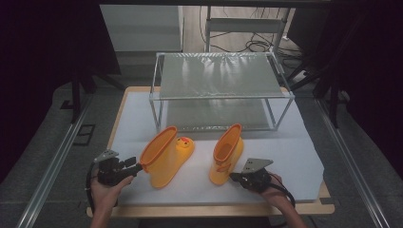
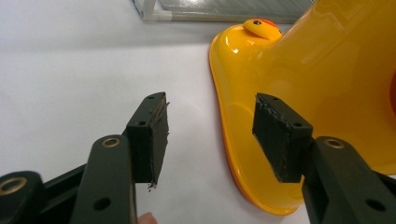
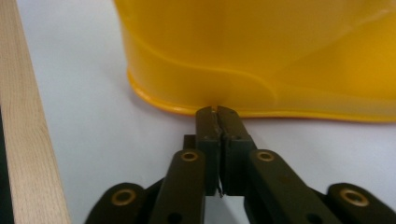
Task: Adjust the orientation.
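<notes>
On the white mat point(image 1: 294, 156), two yellow duck rain boots lie ahead of the tongs. Left gripper point(image 1: 134, 167): jaws spread wide, released, nothing between them; in the left gripper view point(image 2: 210, 135) its right pad stands in front of the left boot point(image 2: 299, 93), which lies tilted on its side just to the right, orange-rimmed opening nearest the jaw tips. Right gripper point(image 1: 233, 176): jaws clenched together on nothing, tips at the sole edge of the right boot point(image 3: 261, 60); whether they touch it cannot be told. That boot point(image 1: 227, 154) stands upright directly ahead. Wire shelf rack point(image 1: 221, 90) well beyond both boots.
</notes>
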The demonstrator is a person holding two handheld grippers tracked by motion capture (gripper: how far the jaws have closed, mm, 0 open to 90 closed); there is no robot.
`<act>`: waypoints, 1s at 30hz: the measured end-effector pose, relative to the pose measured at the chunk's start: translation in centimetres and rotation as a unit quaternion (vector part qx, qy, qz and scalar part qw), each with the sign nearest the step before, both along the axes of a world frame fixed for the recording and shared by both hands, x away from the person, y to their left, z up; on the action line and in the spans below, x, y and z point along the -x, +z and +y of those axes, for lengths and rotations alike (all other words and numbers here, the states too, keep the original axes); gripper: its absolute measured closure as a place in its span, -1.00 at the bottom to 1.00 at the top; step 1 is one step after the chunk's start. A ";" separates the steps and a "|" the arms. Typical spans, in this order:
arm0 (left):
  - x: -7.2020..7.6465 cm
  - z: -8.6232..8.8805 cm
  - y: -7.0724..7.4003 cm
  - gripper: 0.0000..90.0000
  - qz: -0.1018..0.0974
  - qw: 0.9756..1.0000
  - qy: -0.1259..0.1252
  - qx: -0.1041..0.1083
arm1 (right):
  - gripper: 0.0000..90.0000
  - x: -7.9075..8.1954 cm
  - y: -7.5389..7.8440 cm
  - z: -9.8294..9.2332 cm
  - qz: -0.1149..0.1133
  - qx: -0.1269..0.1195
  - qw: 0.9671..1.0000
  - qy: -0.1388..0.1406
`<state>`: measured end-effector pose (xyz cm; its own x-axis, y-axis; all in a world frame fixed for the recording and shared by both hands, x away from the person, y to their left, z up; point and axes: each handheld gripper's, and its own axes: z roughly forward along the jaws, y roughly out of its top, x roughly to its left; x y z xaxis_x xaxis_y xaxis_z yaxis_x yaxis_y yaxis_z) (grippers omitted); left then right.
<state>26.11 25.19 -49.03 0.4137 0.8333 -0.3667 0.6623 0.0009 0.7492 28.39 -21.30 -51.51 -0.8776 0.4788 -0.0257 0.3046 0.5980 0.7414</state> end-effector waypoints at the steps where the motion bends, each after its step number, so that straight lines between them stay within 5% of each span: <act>1: 0.0 0.0 0.0 0.03 0.000 1.000 0.000 0.000 | 0.91 0.0 0.0 0.0 0.000 0.000 1.000 0.000; 6: 0.0 0.0 0.0 0.02 0.000 1.000 -0.001 0.001 | 0.80 0.1 0.3 -1.0 -0.005 -0.006 1.000 -0.011; 9: 0.0 0.1 0.0 0.03 0.002 1.000 -0.001 0.001 | 0.71 0.0 0.7 -2.8 -0.006 -0.024 0.999 -0.043; 18: 0.0 0.1 0.2 0.03 0.002 1.000 0.001 0.004 | 0.51 -0.9 0.8 -7.6 0.007 -0.073 0.990 -0.122; 24: -0.2 0.2 0.4 0.05 0.009 1.000 -0.002 0.012 | 0.26 -1.2 0.8 -8.6 0.011 -0.090 0.983 -0.158; 30: -0.1 0.5 1.2 0.05 0.009 1.000 -0.007 0.022 | 0.18 -1.3 0.9 -8.9 0.009 -0.095 0.980 -0.173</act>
<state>26.21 25.72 -47.80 0.4186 0.8101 -0.4105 0.6764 0.0235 0.7362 29.70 -30.17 -50.64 -0.6610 0.7426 0.1075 0.4790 0.3073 0.8222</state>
